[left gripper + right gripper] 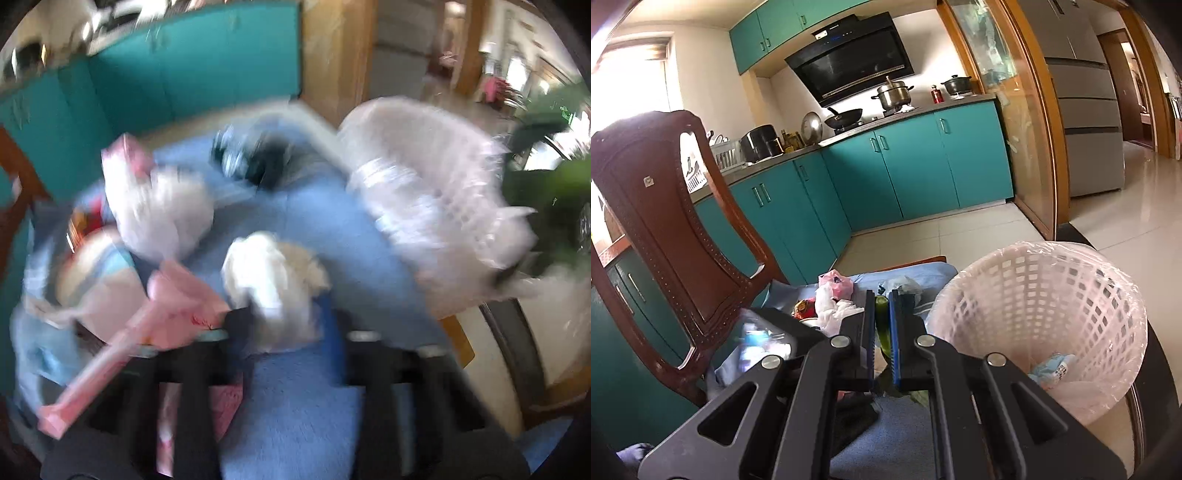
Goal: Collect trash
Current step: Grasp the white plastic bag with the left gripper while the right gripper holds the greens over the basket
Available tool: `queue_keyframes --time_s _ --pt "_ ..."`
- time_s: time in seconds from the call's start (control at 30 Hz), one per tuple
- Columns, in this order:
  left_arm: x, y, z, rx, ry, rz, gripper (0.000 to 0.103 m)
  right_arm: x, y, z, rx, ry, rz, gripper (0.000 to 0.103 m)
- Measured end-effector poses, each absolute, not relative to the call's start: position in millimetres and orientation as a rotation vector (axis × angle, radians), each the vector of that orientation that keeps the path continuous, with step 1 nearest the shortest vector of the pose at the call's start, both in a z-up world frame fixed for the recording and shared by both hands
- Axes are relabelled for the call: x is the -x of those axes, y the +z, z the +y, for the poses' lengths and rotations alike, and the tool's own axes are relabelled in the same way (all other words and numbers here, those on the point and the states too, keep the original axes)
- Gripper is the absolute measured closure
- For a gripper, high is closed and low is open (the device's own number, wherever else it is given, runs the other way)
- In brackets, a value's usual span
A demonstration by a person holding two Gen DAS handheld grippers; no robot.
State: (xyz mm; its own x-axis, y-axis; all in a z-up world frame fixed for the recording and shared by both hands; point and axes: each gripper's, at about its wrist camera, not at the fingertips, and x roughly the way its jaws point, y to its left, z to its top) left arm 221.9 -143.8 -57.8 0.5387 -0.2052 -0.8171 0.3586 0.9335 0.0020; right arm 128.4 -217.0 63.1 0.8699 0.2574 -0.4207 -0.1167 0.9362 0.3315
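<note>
A table covered by a blue cloth [923, 275] is seen; on it lie a pink bag [835, 283], white crumpled plastic [831, 308] and a red wrapper [805, 308].

A basket [1034, 306] stood at the right edge of the table [905, 435], with a packet [1051, 367] lying in it. Left of the basket, wrappers [834, 295] lay on the table. A chair [661, 229] stood at the table's left side. Behind the table ran cabinets [905, 170], with a pot [892, 94] and a pan [846, 116] on top.
</note>
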Motion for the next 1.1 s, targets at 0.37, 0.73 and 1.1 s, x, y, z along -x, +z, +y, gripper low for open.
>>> queue_keyframes --time_s 0.37,0.73,1.1 --pt "-113.9 50.7 -60.2 -0.044 -0.386 0.655 0.083 -121.0 66.6 -201.9 -0.284 0.251 0.477 0.096" --pt "-80.8 30.6 13.6 0.035 -0.187 0.647 0.083 -102.7 48.3 -142.9 -0.196 0.335 0.575 0.096" --pt "-85.9 31.7 12.9 0.033 -0.194 0.666 0.082 -105.6 41.7 -127.3 -0.155 0.341 0.605 0.096"
